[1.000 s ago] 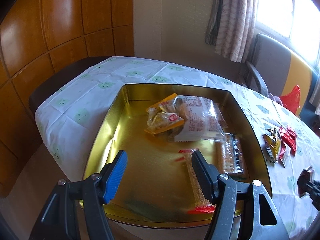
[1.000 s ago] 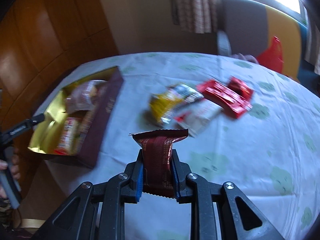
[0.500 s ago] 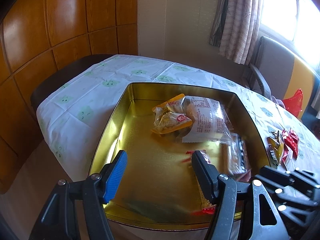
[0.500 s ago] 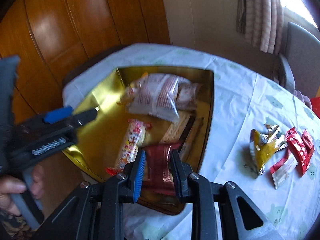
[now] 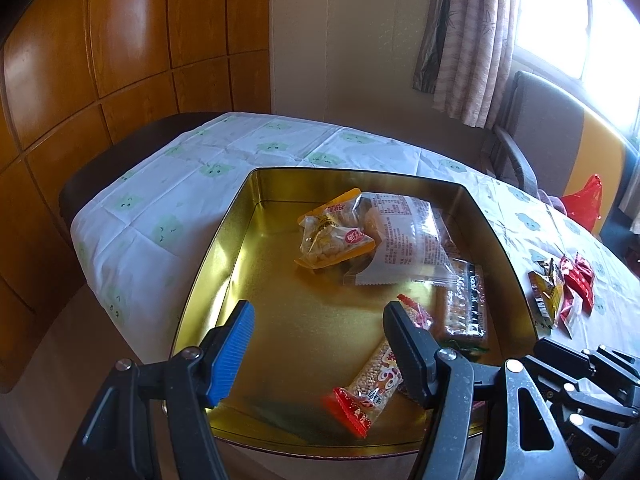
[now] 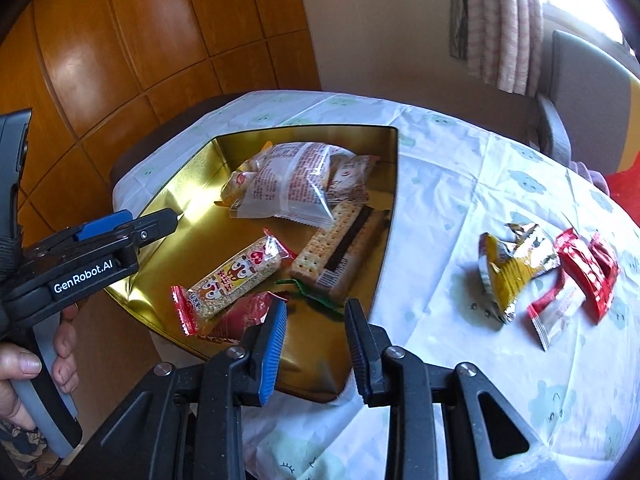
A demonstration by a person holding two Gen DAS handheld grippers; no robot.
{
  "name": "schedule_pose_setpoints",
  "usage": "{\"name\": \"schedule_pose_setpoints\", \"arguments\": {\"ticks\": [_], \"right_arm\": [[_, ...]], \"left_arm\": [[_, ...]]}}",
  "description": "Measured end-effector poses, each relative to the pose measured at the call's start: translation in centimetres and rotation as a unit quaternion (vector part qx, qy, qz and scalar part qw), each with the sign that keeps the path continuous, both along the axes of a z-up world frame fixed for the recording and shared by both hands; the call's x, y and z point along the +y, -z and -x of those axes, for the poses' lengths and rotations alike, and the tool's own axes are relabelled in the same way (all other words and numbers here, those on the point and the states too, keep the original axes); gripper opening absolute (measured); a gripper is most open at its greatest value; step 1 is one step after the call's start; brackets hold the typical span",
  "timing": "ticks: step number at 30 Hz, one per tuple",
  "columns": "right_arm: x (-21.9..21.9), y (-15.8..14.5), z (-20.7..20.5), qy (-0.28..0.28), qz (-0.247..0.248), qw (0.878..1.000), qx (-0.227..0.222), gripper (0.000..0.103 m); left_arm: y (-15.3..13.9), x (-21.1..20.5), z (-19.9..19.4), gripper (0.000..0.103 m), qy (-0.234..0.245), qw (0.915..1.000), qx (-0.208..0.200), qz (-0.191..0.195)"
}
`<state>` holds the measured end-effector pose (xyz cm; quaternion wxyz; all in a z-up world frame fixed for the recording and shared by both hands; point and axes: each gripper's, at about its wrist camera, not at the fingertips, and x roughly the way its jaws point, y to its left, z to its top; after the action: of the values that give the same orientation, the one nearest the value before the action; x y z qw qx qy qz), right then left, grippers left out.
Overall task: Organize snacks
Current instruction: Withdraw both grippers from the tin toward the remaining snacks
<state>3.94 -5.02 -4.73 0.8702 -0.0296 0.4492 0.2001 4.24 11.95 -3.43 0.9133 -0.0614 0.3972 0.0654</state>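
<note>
A gold tin [image 5: 224, 248] [image 6: 386, 240] sits on the tablecloth. In it lie a grain bar with red ends [image 5: 372, 384] [image 6: 236, 276], a cracker pack [image 5: 464, 304] [image 6: 332, 244], a clear printed bag [image 5: 404, 236] [image 6: 288, 184] and a yellow nut bag [image 5: 332, 240]. A dark red packet [image 6: 244, 314] lies in the tin's near corner beside the grain bar. My right gripper [image 6: 316, 340] hangs over that corner, its jaws opening, with nothing between them. Over the tin's near edge my left gripper [image 5: 316, 344] stands open and holds nothing.
On the cloth right of the tin lie a yellow foil packet [image 6: 512, 264] [image 5: 544, 292], red packets [image 6: 588, 268] [image 5: 580, 284] and a red-and-white one [image 6: 556, 312]. A chair [image 5: 536, 128] stands behind the table by the window. A hand [image 6: 24, 364] grips the left gripper's handle.
My right gripper swung left from above the cloth to the tin's near corner, opened and let go of the dark red packet, which now lies in the tin. The left gripper stayed still.
</note>
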Motion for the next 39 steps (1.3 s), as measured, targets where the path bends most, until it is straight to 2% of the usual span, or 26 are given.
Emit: {"name": "schedule_pose_setpoints", "arguments": {"ticks": [13, 26, 39], "right_arm": [[-3.6, -1.6, 1.6, 0.071, -0.008, 0.997, -0.021, 0.031], [-8.1, -0.3, 2.3, 0.135, -0.006, 0.991, -0.004, 0.031], [-12.4, 0.5, 3.2, 0.194, 0.008, 0.981, -0.001, 0.031]], "left_arm": [[-0.7, -0.9, 0.4, 0.068, 0.013, 0.9998, -0.011, -0.006], [-0.7, -2.5, 0.9, 0.068, 0.034, 0.9992, -0.01, -0.017], [-1.7, -3.9, 1.4, 0.068, 0.055, 0.9977, -0.029, -0.028]]}}
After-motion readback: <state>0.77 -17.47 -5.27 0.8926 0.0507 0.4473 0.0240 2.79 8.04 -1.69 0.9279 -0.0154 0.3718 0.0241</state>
